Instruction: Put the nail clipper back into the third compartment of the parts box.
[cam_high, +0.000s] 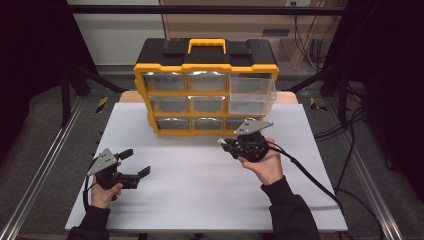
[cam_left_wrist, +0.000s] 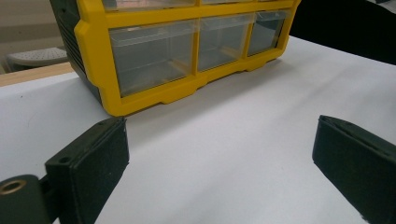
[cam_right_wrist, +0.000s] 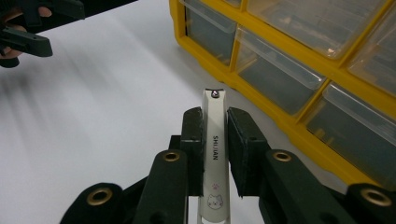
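My right gripper (cam_high: 226, 144) hovers just in front of the organiser's bottom row, right of centre. In the right gripper view my right gripper (cam_right_wrist: 215, 122) is shut on a slim white nail clipper (cam_right_wrist: 214, 149) that stands on edge between the pads, its tip towards the organiser. A yellow and black drawer organiser (cam_high: 206, 85) with clear drawers stands at the back of the white table (cam_high: 200, 195). Its top right drawer (cam_high: 252, 91) is pulled out. Near the front left, my left gripper (cam_high: 136, 162) is open, low over the table. Nothing lies between the jaws of my left gripper (cam_left_wrist: 219, 140).
The left gripper view has the organiser's (cam_left_wrist: 187, 46) lower drawers ahead across bare white board. The organiser's front (cam_right_wrist: 289, 65) runs along the right of the right gripper view, with the other hand's gripper (cam_right_wrist: 28, 28) at top left. Metal rails and cables flank the table.
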